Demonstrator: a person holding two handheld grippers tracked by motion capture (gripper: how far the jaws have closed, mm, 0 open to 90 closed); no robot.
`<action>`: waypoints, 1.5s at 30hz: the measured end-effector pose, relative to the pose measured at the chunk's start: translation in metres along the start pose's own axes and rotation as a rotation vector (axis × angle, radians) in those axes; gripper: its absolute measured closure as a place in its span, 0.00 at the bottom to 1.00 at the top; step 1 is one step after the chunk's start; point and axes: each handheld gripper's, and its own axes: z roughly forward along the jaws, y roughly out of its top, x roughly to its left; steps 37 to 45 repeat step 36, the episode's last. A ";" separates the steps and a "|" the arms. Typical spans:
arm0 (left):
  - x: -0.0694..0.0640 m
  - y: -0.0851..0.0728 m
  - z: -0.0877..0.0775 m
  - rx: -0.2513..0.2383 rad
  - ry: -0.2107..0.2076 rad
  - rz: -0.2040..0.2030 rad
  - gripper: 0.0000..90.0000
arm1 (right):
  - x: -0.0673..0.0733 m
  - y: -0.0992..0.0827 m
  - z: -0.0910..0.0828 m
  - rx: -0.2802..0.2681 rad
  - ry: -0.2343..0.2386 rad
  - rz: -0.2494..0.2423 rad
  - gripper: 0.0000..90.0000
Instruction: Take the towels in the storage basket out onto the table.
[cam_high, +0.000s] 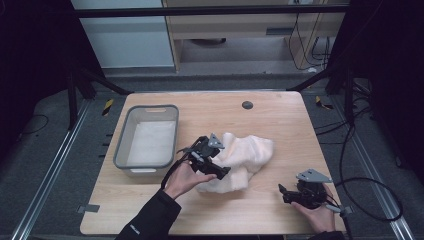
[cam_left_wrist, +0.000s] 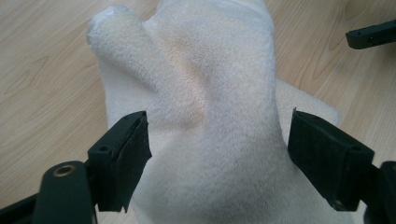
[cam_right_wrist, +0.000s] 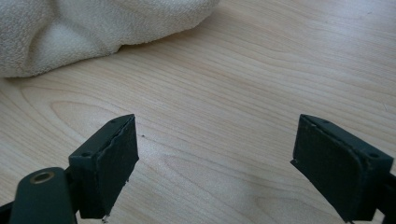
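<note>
Towel (cam_high: 240, 157), cream and rumpled, heaped near the middle of a pale wooden table (cam_high: 280, 120), just right of a grey plastic bin (cam_high: 146, 136) with a white lining at its bottom. Left gripper (cam_high: 220, 172) held over the towel's near-left part by the person's left hand (cam_high: 182, 180), black sleeve (cam_high: 150, 220) entering from the lower edge. In the left gripper view, jaws spread wide, one on each side of a raised fold of the towel (cam_left_wrist: 210, 93); cloth filling the gap between the two black pads (cam_left_wrist: 133, 158), left pad close against the fold, right pad just beside it, no pinch closed on the fabric. Actual contact hard to judge from the high view. Tip of the other gripper (cam_left_wrist: 371, 35) at the upper right corner of that view, above bare wood.

Right gripper (cam_high: 284, 192) low over the near-right part of the table, cradled in the person's right hand (cam_high: 315, 212), grey three-cornered plate on top, cable (cam_high: 370, 200) looping off to the right. In the right gripper view, jaws likewise spread wide, holding nothing, bare wood grain (cam_right_wrist: 224, 140) between them; towel's edge (cam_right_wrist: 93, 28) lying ahead at the upper left, well apart from the pads (cam_right_wrist: 112, 163). Small dark round disc (cam_high: 247, 105) set into the tabletop near the far edge.
</note>
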 end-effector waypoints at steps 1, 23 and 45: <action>0.000 -0.003 -0.003 -0.014 0.002 -0.006 0.22 | 0.000 0.000 0.000 0.000 0.000 0.001 0.15; 0.008 -0.069 -0.047 -0.171 0.105 -0.107 0.22 | 0.000 -0.001 0.001 0.011 -0.004 0.009 0.14; 0.009 -0.123 -0.065 -0.239 0.185 -0.196 0.24 | 0.001 -0.001 0.000 0.010 -0.008 0.001 0.13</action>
